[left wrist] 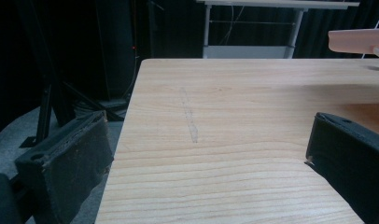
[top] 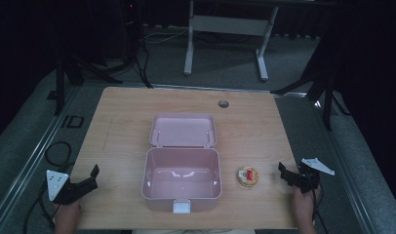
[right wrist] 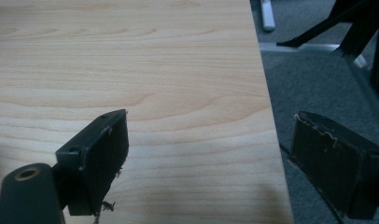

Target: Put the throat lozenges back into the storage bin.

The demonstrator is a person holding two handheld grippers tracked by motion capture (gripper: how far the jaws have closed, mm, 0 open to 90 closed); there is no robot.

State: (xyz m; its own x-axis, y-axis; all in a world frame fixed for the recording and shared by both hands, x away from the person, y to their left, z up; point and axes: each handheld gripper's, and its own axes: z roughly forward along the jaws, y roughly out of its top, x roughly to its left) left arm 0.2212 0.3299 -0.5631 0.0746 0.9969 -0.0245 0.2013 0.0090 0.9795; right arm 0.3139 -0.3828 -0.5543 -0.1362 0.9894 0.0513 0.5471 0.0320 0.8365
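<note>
Pink lunch box [top: 181, 180] sits at the middle of my wooden table [top: 123, 126], toward the near edge, with its lid [top: 183, 130] swung fully back and lying flat behind the base. I see the interior bare, showing its moulded ribs on the floor, and a pale latch [top: 181, 206] hanging at the front wall.

Just to the right of the box, apart from it, lies a small round object [top: 247, 176], tan at the rim with red and yellow on top; I cannot make out what it is.

Left gripper [top: 87, 180] rests at the near-left corner of the table, well apart from the box. In the left gripper view, its two black jaws stand spread wide with only bare wood between them; one jaw hangs over the table's left edge, and a pink edge of the lid [left wrist: 358, 41] shows at the upper right.

Right gripper [top: 288, 174] rests at the near-right edge, near the round object but not touching it. In the right gripper view, its jaws stand spread wide with nothing between them, one over the wood and the other past the table edge above the grey floor [right wrist: 318, 84]. Their pads [right wrist: 106, 154] look frayed at the edges.
</note>
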